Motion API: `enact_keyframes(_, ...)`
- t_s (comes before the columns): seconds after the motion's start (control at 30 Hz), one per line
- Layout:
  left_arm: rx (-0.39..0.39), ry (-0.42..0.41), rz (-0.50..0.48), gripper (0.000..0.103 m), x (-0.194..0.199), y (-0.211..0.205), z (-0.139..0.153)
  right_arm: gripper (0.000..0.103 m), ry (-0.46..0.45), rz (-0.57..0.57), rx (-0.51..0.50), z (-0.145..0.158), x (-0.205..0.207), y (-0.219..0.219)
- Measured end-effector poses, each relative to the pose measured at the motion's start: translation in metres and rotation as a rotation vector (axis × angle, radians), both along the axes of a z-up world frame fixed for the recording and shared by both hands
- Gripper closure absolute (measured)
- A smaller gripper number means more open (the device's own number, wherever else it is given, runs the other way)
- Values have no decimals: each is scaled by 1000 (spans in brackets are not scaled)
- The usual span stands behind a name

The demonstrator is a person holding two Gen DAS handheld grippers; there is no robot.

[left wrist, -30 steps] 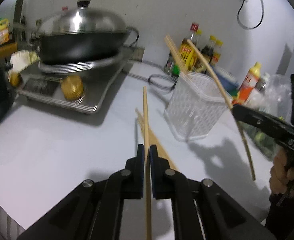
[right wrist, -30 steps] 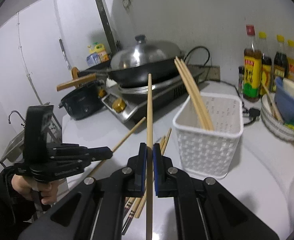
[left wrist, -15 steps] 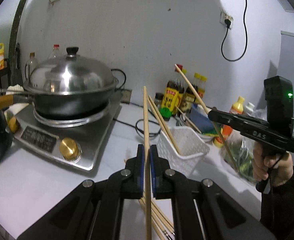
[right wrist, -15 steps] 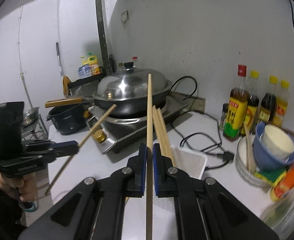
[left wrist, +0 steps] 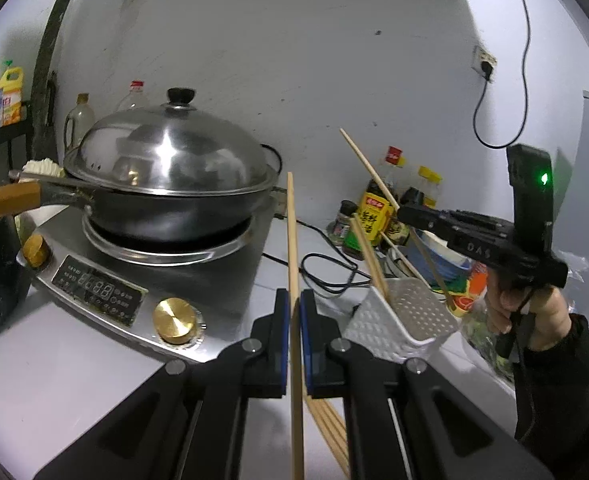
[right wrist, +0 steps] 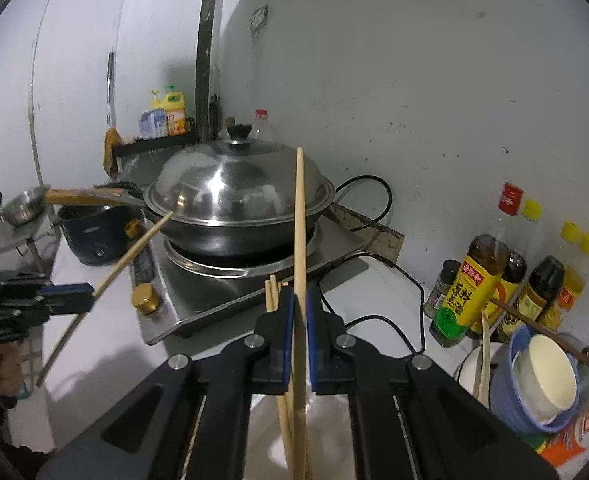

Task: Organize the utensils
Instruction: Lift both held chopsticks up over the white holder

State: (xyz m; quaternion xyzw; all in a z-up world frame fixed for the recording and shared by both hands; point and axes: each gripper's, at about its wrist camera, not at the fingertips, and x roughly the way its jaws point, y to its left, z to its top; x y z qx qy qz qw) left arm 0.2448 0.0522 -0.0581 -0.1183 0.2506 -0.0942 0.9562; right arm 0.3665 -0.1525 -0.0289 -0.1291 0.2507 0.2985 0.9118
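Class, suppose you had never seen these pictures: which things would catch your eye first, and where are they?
The domed steel wok lid on the cooker at the left stands out. In front, the left tongs pinch one upright chopstick. At the right, the white basket holds more chopsticks beside the sauce bottles.

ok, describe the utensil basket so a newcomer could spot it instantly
Start at the lidded wok on the induction cooker. Go right along the counter toward the sauce bottles; the white perforated basket stands before them. It alone has chopsticks standing in it.
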Motion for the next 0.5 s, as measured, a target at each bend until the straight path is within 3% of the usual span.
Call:
enact_keyframes(0.23, -31, 14, 23, 98, 6, 18, -13, 97, 0, -17, -54, -31, 4, 16)
enact_keyframes(0.5, -45, 16, 17, 98, 3, 14, -16, 97, 64, -36, -77, -56, -7, 3)
